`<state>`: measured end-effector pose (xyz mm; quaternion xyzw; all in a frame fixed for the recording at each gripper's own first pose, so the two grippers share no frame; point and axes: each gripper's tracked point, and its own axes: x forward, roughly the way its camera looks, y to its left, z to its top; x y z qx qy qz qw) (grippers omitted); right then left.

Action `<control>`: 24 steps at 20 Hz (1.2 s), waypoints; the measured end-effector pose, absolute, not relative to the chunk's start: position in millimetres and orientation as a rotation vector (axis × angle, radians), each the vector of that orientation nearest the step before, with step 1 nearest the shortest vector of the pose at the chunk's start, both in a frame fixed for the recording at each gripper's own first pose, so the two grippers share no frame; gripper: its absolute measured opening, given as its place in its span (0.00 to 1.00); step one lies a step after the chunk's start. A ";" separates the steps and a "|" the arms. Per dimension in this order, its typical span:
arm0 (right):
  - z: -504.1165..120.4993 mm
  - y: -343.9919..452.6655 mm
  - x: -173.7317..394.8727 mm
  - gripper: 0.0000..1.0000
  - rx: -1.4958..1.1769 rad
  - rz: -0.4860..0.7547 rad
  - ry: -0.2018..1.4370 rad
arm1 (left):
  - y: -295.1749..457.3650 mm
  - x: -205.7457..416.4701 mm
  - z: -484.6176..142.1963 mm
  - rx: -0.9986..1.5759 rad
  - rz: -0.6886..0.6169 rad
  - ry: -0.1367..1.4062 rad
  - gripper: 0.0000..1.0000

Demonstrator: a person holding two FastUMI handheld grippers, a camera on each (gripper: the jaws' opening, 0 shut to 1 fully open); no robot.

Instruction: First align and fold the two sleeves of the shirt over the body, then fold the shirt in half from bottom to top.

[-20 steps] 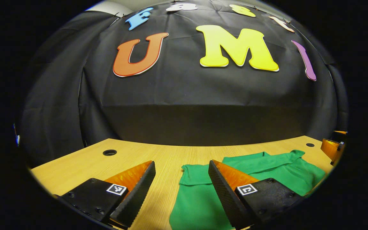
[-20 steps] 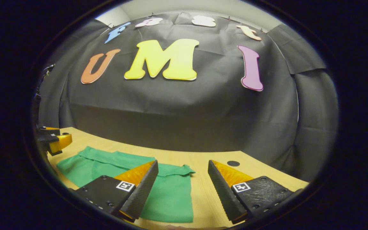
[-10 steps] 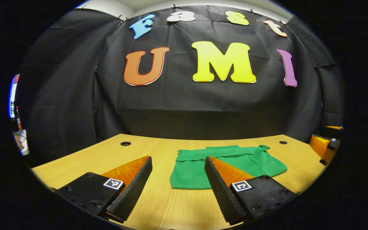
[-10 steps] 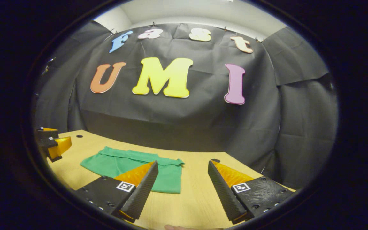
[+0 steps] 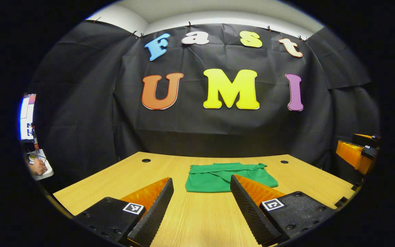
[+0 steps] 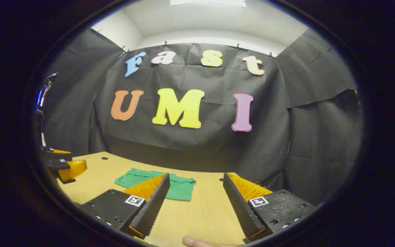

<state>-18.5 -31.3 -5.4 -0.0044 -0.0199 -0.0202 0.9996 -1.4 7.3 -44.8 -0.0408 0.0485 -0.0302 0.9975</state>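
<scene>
Since the green shirt (image 5: 228,176) lying folded flat toward the far middle of the wooden surface (image 5: 197,216) looks soft, light and limp, any further hold belongs on doubled edges or corners, while left gripper (image 5: 201,209) and right gripper (image 6: 195,202) hang spread open, empty.

Lab recording booth: black cloth backdrop (image 5: 218,130) clipped at 12 o'clock, wooden desk (image 5: 197,219) with cable grommets (image 5: 146,160).
</scene>
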 end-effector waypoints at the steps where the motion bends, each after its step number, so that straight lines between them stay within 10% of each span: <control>1: -0.7 -37.3 -27.0 0.94 -0.025 -0.053 -0.057 | 6.5 -7.6 -38.9 -0.060 -0.053 0.083 1.00; 24: -45.4 -16.4 -16.3 0.95 -0.094 -0.006 0.040 | -15.6 -25.5 -24.1 -0.052 -0.105 0.033 1.00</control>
